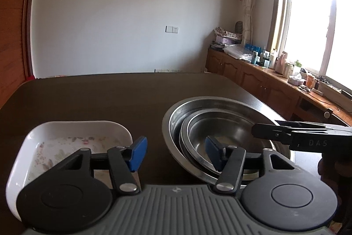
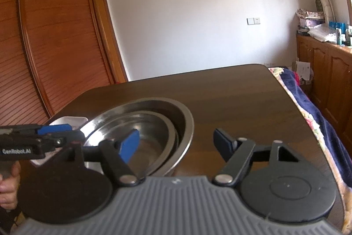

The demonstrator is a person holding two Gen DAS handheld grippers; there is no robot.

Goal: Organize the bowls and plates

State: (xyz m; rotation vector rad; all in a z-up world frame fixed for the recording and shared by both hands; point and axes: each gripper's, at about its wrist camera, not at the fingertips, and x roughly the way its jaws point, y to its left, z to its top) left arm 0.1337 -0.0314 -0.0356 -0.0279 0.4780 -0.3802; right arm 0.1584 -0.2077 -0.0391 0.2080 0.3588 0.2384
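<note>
The left gripper point(image 1: 175, 152) has its blue-padded fingers point(image 1: 138, 153) spread wide with nothing between them; it hangs above the near edge of the dark wood-grain table point(image 1: 110, 94), over the bare strip between the two groups of dishes. The right gripper point(image 2: 178, 144) is equally wide open and empty. Its left finger point(image 2: 129, 144) shows in front of the steel stack, though whether it touches the metal cannot be told; its right finger point(image 2: 224, 142) hangs over bare tabletop.

The steel bowls point(image 1: 220, 122) are round, shiny and nested, smaller ones tilted inside a large outer bowl, standing toward the near right part of the table. The white dish point(image 1: 72, 138) is a glazed rectangular tray with rounded corners, raised walls and a faded floral print, lying near the table's near left corner, apart from the steel stack.
</note>
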